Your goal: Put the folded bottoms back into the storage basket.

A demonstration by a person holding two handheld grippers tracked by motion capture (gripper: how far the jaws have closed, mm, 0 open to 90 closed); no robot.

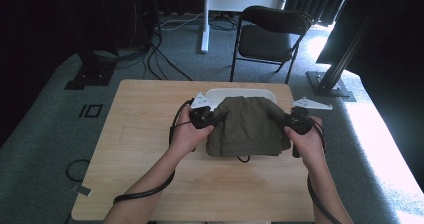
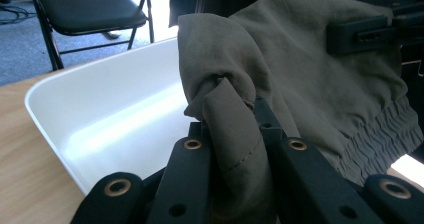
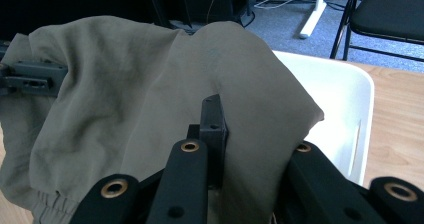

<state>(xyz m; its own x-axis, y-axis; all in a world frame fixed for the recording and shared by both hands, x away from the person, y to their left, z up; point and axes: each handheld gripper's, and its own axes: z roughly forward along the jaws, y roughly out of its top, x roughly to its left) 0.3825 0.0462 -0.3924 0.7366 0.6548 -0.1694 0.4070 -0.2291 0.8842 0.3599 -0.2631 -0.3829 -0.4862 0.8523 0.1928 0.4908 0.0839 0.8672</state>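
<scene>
An olive-green garment (image 1: 246,126) with an elastic hem hangs lifted between both grippers, just in front of a white tray (image 1: 240,92) at the table's far side. My left gripper (image 1: 216,117) is shut on a bunched fold of the garment (image 2: 235,134) at its left edge. My right gripper (image 1: 280,120) is shut on the garment (image 3: 150,104) at its right edge, cloth draped over one jaw. The tray's inside (image 2: 120,119) appears beside the cloth, and its rim (image 3: 345,99) stands behind it. A dark drawstring hangs below the hem.
The wooden table (image 1: 150,149) stands on grey carpet. A black folding chair (image 1: 272,34) is behind the table, with a white desk leg (image 1: 205,19) and cables on the floor. Black stands rise at the left and right.
</scene>
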